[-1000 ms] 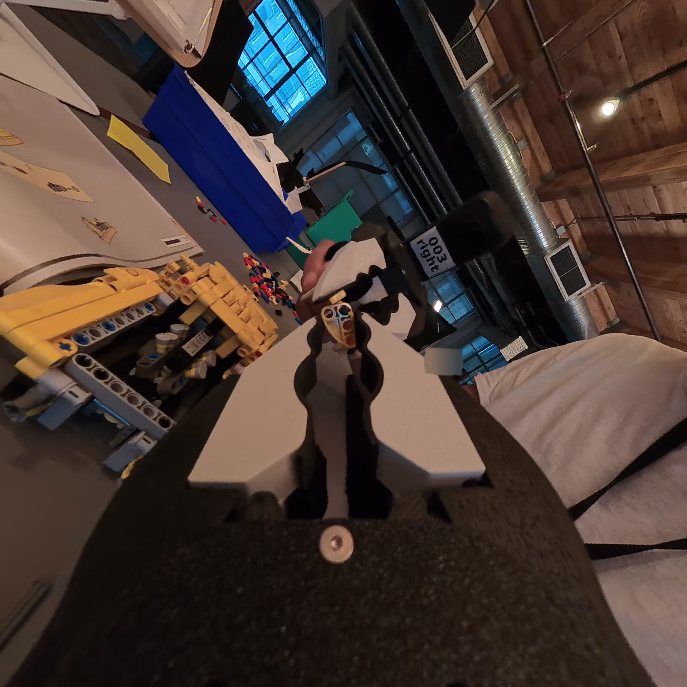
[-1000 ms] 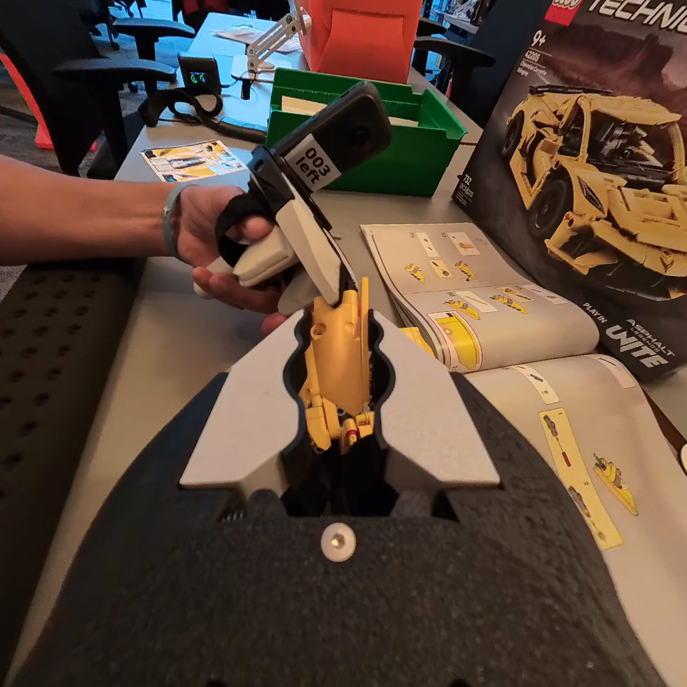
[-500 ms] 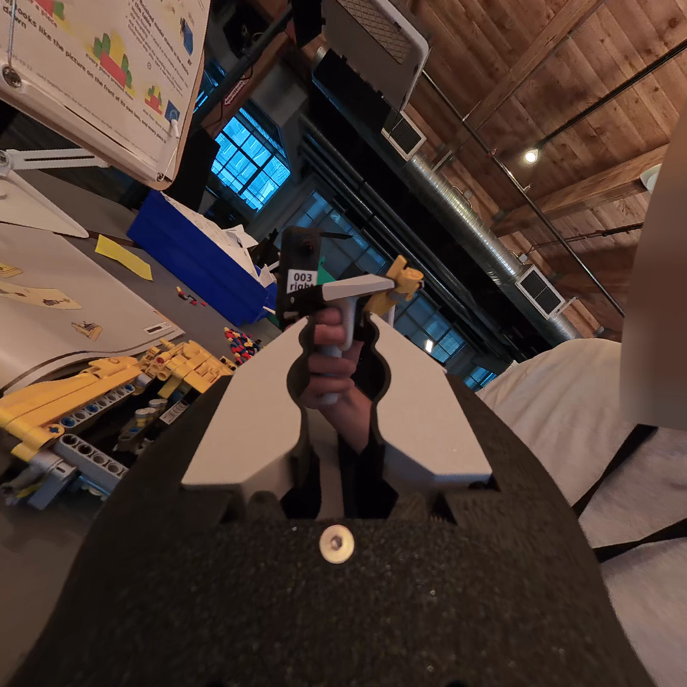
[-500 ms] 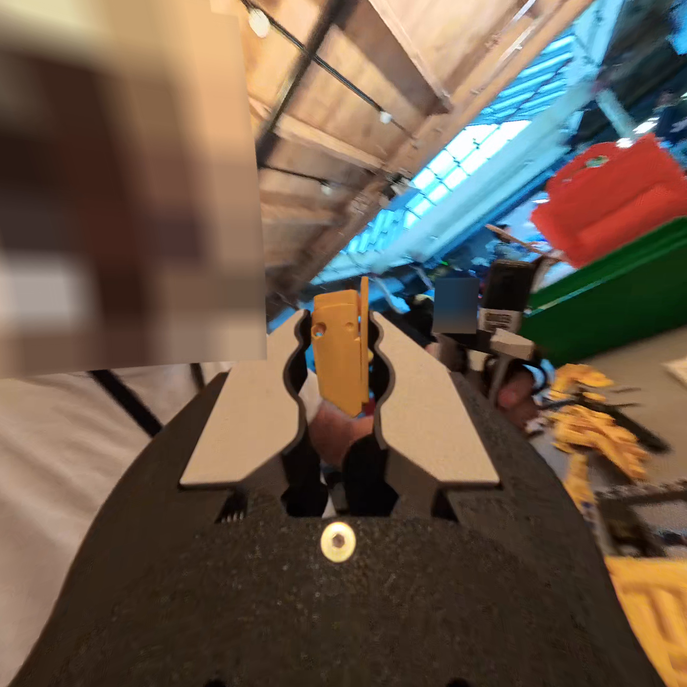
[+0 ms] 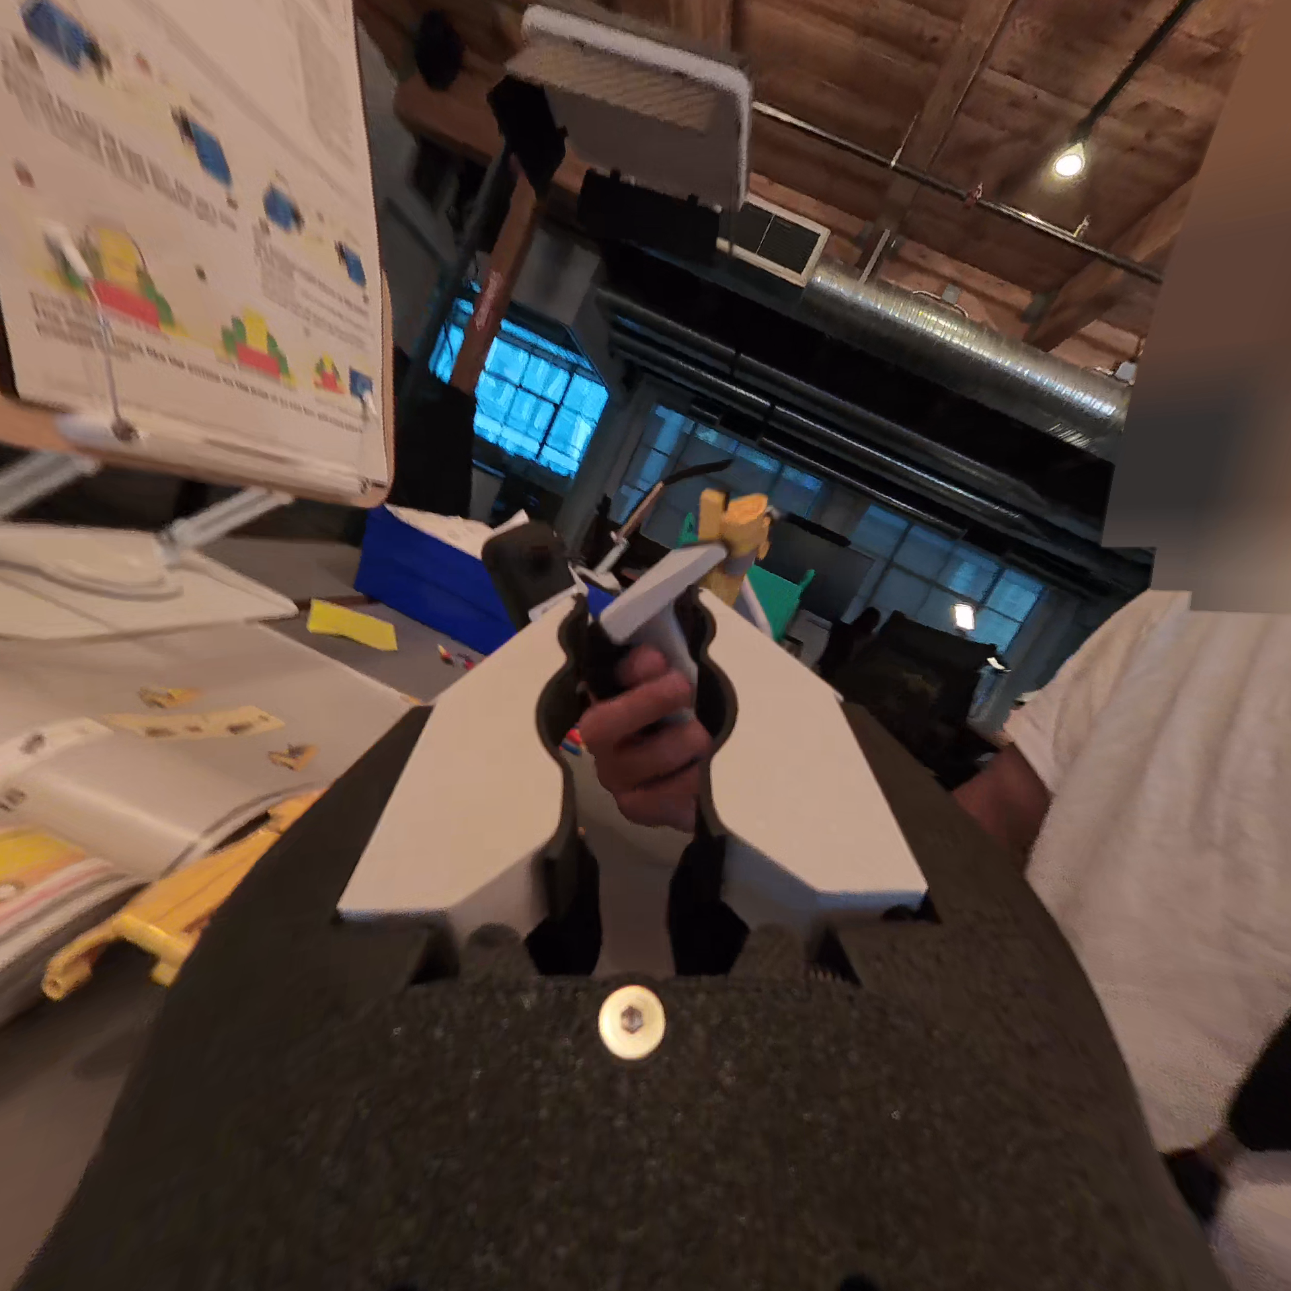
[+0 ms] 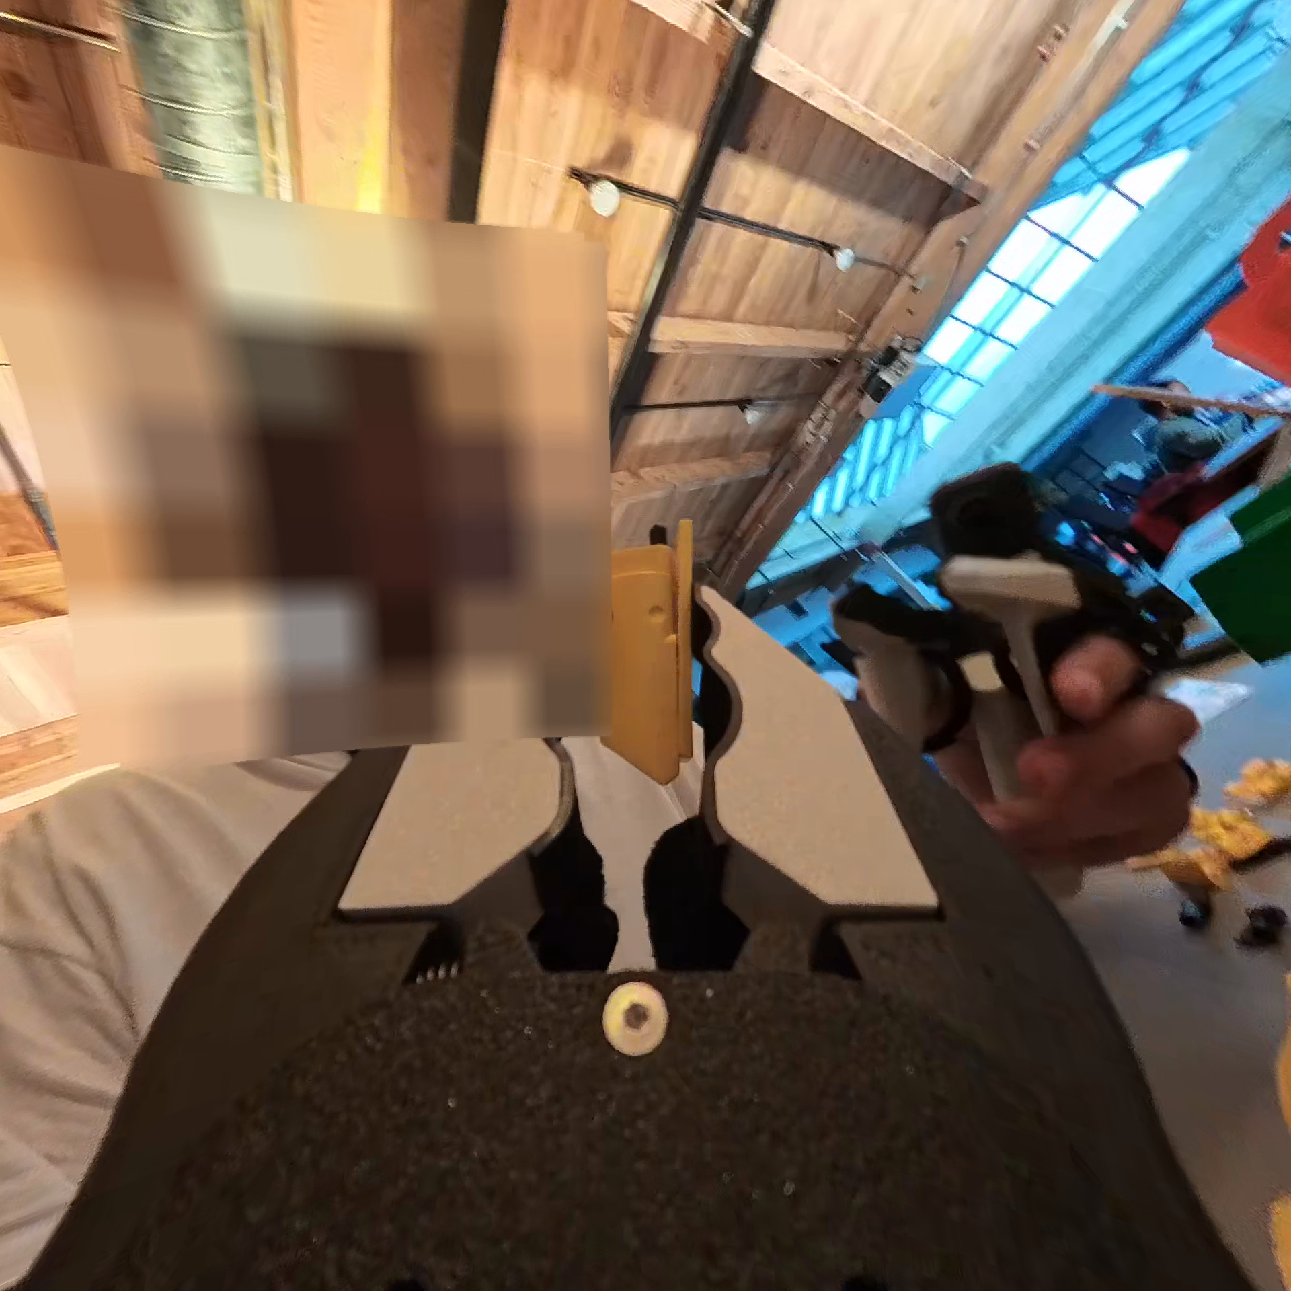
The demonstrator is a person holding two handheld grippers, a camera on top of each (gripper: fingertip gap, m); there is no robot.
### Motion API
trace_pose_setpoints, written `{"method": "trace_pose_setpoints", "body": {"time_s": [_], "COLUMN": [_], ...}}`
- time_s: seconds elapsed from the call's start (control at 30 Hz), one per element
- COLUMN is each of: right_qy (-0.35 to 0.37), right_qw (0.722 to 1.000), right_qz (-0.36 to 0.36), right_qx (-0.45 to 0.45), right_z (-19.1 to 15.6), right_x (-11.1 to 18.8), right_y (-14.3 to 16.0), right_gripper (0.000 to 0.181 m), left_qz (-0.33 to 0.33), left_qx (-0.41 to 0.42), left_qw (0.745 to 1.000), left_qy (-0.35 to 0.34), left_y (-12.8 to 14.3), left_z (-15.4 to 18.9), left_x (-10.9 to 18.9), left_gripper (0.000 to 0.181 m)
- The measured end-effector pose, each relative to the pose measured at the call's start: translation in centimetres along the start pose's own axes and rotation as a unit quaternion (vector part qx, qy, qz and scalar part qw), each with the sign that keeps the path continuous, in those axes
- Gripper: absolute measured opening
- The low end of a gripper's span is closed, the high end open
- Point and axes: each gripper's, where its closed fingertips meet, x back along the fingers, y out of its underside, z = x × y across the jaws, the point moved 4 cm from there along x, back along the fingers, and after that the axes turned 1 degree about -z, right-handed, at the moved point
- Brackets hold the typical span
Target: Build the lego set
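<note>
My right gripper (image 6: 650,602) is shut on a yellow lego assembly (image 6: 646,670) and holds it up in the air, pointing at the ceiling. A mosaic patch hides its left fingertip. In the left wrist view the same gripper (image 5: 712,559) shows ahead in a hand, with the yellow assembly (image 5: 733,534) at its tip. My left gripper (image 5: 636,604) is open and empty, apart from the assembly. It also shows in the right wrist view (image 6: 1013,629), off to the right in a hand. The yellow car model (image 5: 174,901) lies on the table at lower left.
An open instruction booklet (image 5: 140,768) lies by the model. A blue bin (image 5: 433,580) and a green bin (image 6: 1257,594) stand at the back. A board with a printed sheet (image 5: 195,244) hangs at upper left. Loose small pieces (image 6: 1229,838) lie on the table.
The left gripper, which pinched the tip of the yellow assembly, has let go and drawn back. Both grippers have tilted upward; the right one has swung away from the table with the assembly.
</note>
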Motion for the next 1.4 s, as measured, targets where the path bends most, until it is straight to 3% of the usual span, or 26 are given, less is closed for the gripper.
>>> {"method": "trace_pose_setpoints", "body": {"time_s": [0.17,0.47,0.63,0.9,1.17,1.4], "right_qy": [0.054,0.044,0.033,0.0,0.053,0.057], "right_qw": [0.994,0.977,0.969,0.949,0.961,0.985], "right_qz": [-0.061,-0.136,-0.156,-0.169,-0.144,-0.118], "right_qx": [-0.079,-0.16,-0.19,-0.267,-0.232,-0.113], "right_z": [2.5,3.8,3.8,3.6,4.0,2.6], "right_x": [-0.7,-1.6,-1.8,-1.6,-0.9,-1.6], "right_y": [2.1,5.4,6.3,7.2,6.0,4.4], "right_gripper": [0.027,0.027,0.028,0.026,0.025,0.037], "left_qz": [0.023,-0.018,-0.062,-0.104,-0.129,-0.038], "left_qx": [-0.127,-0.143,-0.172,-0.245,-0.341,-0.289], "left_qw": [0.991,0.983,0.976,0.956,0.929,0.955], "left_qy": [0.047,0.115,0.121,0.123,0.061,0.058], "left_y": [0.0,1.4,2.6,3.5,3.3,1.2], "left_z": [3.2,5.5,5.9,7.0,6.1,6.2], "left_x": [-0.2,-0.4,-0.6,-0.5,-0.8,-0.6], "left_gripper": [0.03,0.026,0.015,0.013,0.012,0.012]}}
